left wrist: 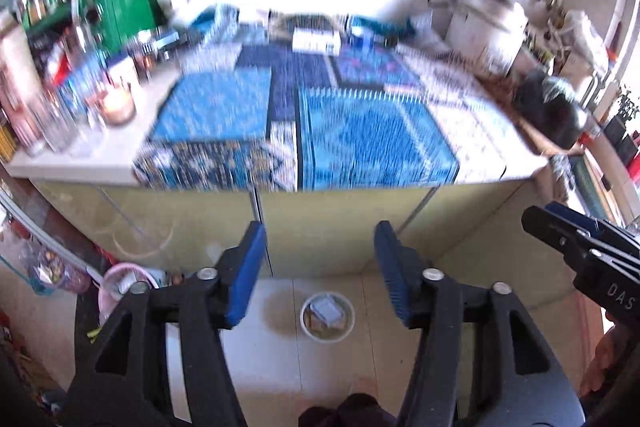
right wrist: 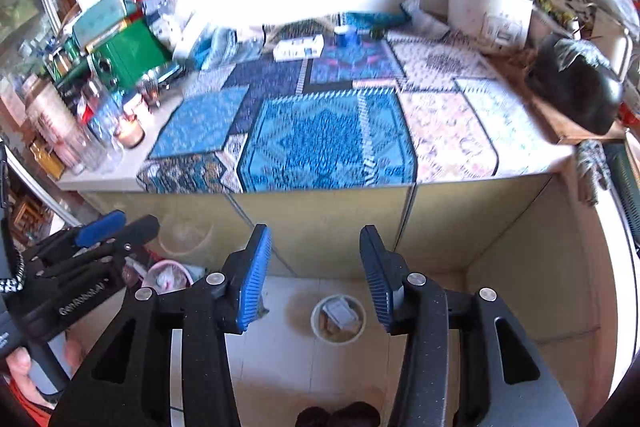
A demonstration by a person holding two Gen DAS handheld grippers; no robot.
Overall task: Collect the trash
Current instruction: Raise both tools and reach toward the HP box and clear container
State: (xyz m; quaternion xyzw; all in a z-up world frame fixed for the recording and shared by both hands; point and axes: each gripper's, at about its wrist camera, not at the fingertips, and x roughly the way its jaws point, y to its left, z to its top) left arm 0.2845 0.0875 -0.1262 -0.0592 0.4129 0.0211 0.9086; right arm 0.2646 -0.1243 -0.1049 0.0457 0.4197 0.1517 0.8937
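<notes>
Tongs, left gripper (left wrist: 320,269): jaws apart, blue pads facing each other, nothing between them. Tongs, right gripper (right wrist: 316,275): jaws likewise apart and empty. Both point downward at the tiled floor (right wrist: 292,367) in front of a counter. In the left wrist view the right gripper shows at the right edge; in the right wrist view the left gripper shows at the left edge, held by a hand (right wrist: 24,371).

Trash bin (left wrist: 327,317): a small round white container standing on the floor, well below both tongs and seen through the gap between the pads in each view. It holds a pale blue-grey flat item (left wrist: 326,311) and some brownish scraps; neither gripper touches it.

Cabinet front (right wrist: 320,227): yellow-green doors rise just beyond the bin. Countertop above carries a blue patterned cloth (right wrist: 320,139). Far left: crowded jars, bottles and a green box (right wrist: 128,55). Far right: a white pot (right wrist: 488,3) and a black bag (right wrist: 576,83). A pink-rimmed container (right wrist: 168,277) stands on the floor left of the bin.
</notes>
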